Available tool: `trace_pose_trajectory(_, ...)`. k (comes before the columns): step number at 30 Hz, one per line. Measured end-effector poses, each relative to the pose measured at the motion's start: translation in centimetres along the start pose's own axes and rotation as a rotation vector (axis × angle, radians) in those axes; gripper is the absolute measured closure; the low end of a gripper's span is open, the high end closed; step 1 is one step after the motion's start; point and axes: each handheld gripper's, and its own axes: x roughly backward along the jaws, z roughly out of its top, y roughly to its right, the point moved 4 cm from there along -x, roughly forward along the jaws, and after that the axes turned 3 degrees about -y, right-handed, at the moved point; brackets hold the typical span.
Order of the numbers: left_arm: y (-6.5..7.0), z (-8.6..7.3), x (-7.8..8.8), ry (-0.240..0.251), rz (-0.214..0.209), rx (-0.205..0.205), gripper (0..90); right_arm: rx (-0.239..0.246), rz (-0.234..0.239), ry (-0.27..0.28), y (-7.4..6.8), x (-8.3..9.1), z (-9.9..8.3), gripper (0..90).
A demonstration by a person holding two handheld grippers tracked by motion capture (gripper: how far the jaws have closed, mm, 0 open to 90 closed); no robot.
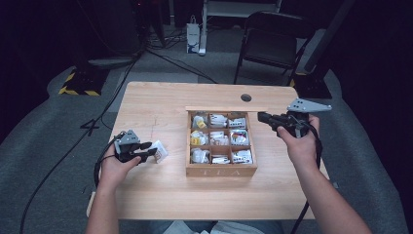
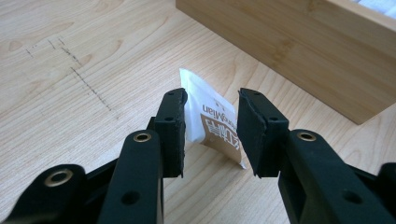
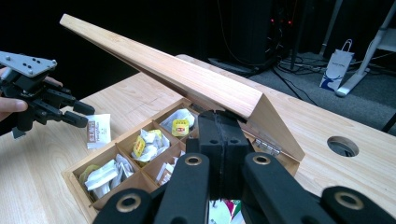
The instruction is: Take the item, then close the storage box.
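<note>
The left hand-held gripper point(image 2: 211, 133) has its jaws parted around a white tea sachet point(image 2: 212, 122) that stands on the bench point(image 1: 160, 190) left of the wooden tea box point(image 1: 221, 170). The right hand-held gripper point(image 3: 219, 140), jaws fully closed, sits by the box's raised lid point(image 3: 177, 74).

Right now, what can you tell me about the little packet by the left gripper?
The packet is a small, flat white sachet with a brown label and printed letters, probably paper. It stands tilted on the table, just left of the wooden box. It sits between the open jaws of the left gripper, against one pad.
</note>
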Motion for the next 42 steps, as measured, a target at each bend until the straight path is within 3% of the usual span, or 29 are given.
trace_pose_trajectory(6, 0.6, 0.5, 0.8, 0.027, -0.011, -0.009, 59.1, -0.001, 0.001, 0.001, 0.0, 0.0, 0.0, 89.5)
trace_pose_trajectory(14, 2.6, 1.0, 2.3, 0.065, -0.065, -0.012, 54.3, 0.003, 0.006, 0.001, 0.1, 0.0, 0.0, 89.5)
trace_pose_trajectory(24, 6.7, 1.3, 4.3, 0.077, -0.099, -0.111, 51.9, 0.007, 0.008, -0.005, 0.0, 0.1, -0.1, 89.5)
trace_pose_trajectory(31, 8.5, 0.3, 4.3, 0.067, -0.127, -0.126, 50.9, 0.009, 0.01, -0.011, -0.1, 0.1, -0.2, 89.5)
trace_pose_trajectory(34, 8.9, -0.2, 4.3, 0.051, -0.104, -0.137, 50.2, 0.011, 0.016, -0.016, -0.1, 0.2, -0.4, 89.5)
trace_pose_trajectory(39, 9.3, -1.7, 3.7, 0.034, -0.124, -0.113, 49.3, 0.01, 0.024, -0.018, -0.2, 0.2, -0.5, 89.4)
trace_pose_trajectory(42, 9.0, -2.6, 3.1, 0.032, -0.109, -0.1, 47.9, 0.01, 0.024, -0.028, -0.2, 0.2, -0.6, 89.4)
